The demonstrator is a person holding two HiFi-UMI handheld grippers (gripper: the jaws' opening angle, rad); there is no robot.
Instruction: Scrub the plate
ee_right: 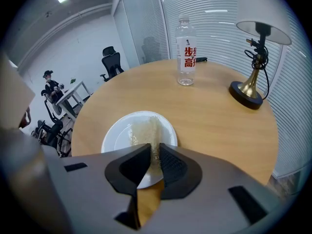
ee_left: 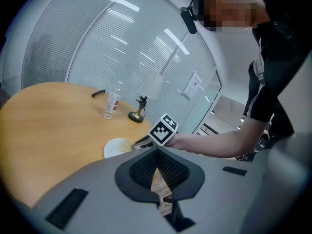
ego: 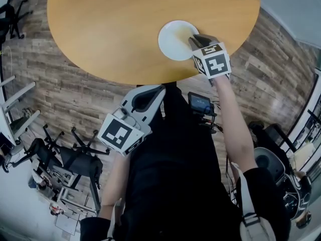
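Note:
A white plate (ego: 172, 43) lies near the front edge of the round wooden table (ego: 110, 29). My right gripper (ego: 194, 39) reaches over the plate's right rim and is shut on a thin yellowish scrub pad (ee_right: 146, 130). In the right gripper view the pad lies from the gripper (ee_right: 155, 151) across the middle of the plate (ee_right: 117, 133). My left gripper (ego: 152, 92) hangs below the table edge, over the floor, shut with nothing in it. The left gripper view looks past its gripper (ee_left: 157, 153) to the plate (ee_left: 114, 149) and the right gripper's marker cube (ee_left: 164, 129).
A water bottle (ee_right: 185, 52) and a brass desk lamp (ee_right: 254, 57) stand on the far side of the table, with a small black object (ee_left: 98, 93) behind them. Office chairs (ego: 65, 159) stand on the wood-plank floor at my left.

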